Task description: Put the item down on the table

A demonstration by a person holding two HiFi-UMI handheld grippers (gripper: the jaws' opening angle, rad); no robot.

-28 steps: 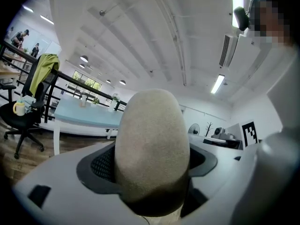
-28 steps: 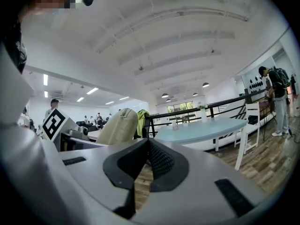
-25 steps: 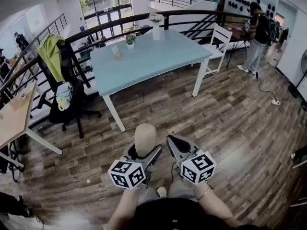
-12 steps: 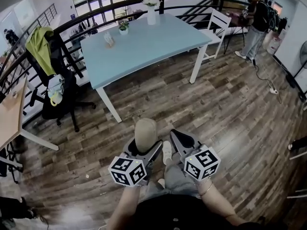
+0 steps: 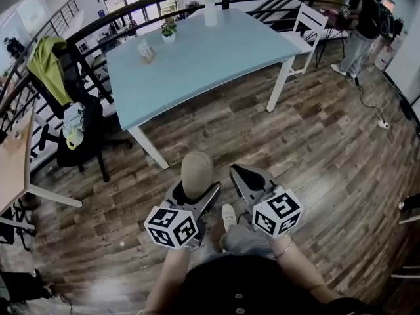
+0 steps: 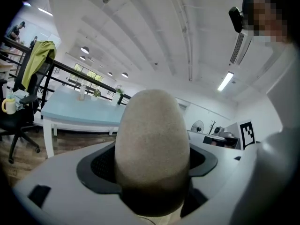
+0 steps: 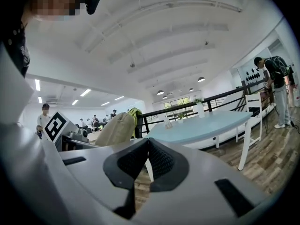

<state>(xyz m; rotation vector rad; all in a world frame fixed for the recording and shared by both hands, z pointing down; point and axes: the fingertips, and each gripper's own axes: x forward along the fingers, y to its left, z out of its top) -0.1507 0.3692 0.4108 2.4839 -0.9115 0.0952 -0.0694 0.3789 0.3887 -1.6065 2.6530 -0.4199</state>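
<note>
The left gripper (image 5: 195, 199) pinches an egg (image 5: 196, 172), its dark cupped pads wrapped round the lower half. The right gripper (image 5: 241, 176) has its jaws pressed together with nothing between them; the ribbed black pads (image 7: 157, 161) meet tip to tip. Each gripper has a smooth grey shell and a cube with black-and-white squares.

The egg is beige, matte and finely grained, like stone or felt, rounded and narrower at the top. It stands upright in the jaws, above the floor (image 5: 321, 149) and not on the table (image 5: 197, 64). In the head view the egg sits near 6 o'clock and the table at 12 o'clock, well apart.

The table has a smooth pale-blue top with rounded corners and white legs. At its far edge stand a white vase (image 5: 210, 10) with flowers, a small potted plant (image 5: 168, 30) and a small clear thing (image 5: 145, 51). The floor is mottled brown and grey wood plank. At 10 o'clock a black chair (image 5: 79, 140) carries a green jacket (image 5: 50, 64).
</note>
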